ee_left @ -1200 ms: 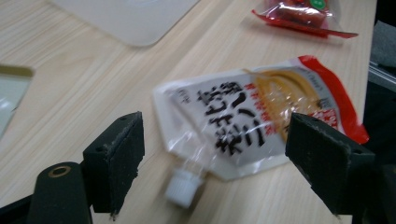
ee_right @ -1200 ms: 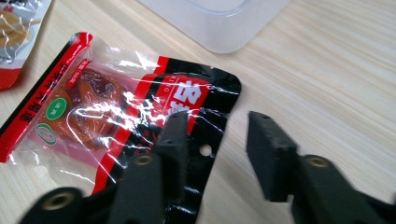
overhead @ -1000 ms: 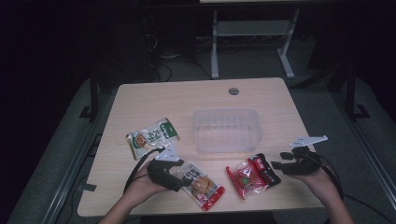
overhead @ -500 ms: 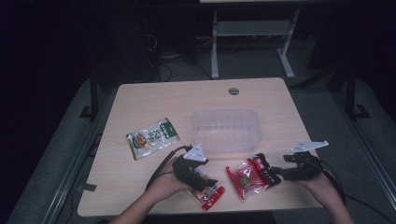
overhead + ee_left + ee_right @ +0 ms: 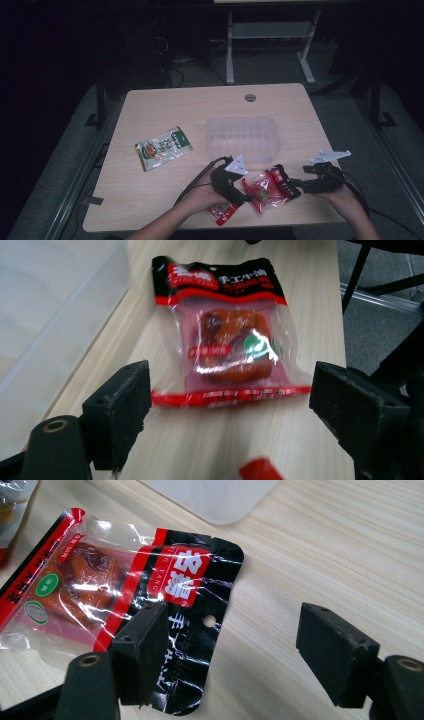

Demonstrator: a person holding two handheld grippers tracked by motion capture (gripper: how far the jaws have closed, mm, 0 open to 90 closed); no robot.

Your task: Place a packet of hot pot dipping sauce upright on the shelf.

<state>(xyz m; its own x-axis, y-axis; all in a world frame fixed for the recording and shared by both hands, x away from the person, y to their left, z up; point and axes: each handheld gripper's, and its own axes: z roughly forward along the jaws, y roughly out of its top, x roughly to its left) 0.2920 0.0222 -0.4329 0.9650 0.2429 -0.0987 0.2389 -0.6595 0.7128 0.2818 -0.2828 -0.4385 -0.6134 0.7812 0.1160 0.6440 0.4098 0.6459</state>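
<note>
A red snack packet (image 5: 268, 186) lies flat on the light wood table (image 5: 165, 107), near the front edge, between the person's two hand-held grippers and just in front of a clear plastic tray (image 5: 243, 138). The packet is a see-through pouch w/ a black header strip at one end carrying a red logo block, white characters and a small round hang hole; the other end is a red sealed band w/ white print. Through the clear middle shows a reddish-brown square of food, plus a small green-and-white round sticker and a red label strip. The film is crinkled and throws back glare. In the left gripper view the packet (image 5: 225, 335) sits ahead of the jaws, red sealed end nearest them; in the right gripper view the black header end (image 5: 190, 630) lies nearest, partly under one jaw. The left gripper (image 5: 236, 189) has its jaws spread wide, nothing between the pads, not touching the packet as far as shows. The right gripper (image 5: 295, 181) is also spread, its jaws having just been opening; the pads don't pinch the packet. A second, red-edged packet (image 5: 223, 214) sits partly under the left hand (image 5: 202, 197). A green-and-white packet (image 5: 163, 147) lies well apart, toward the table's left side.
</note>
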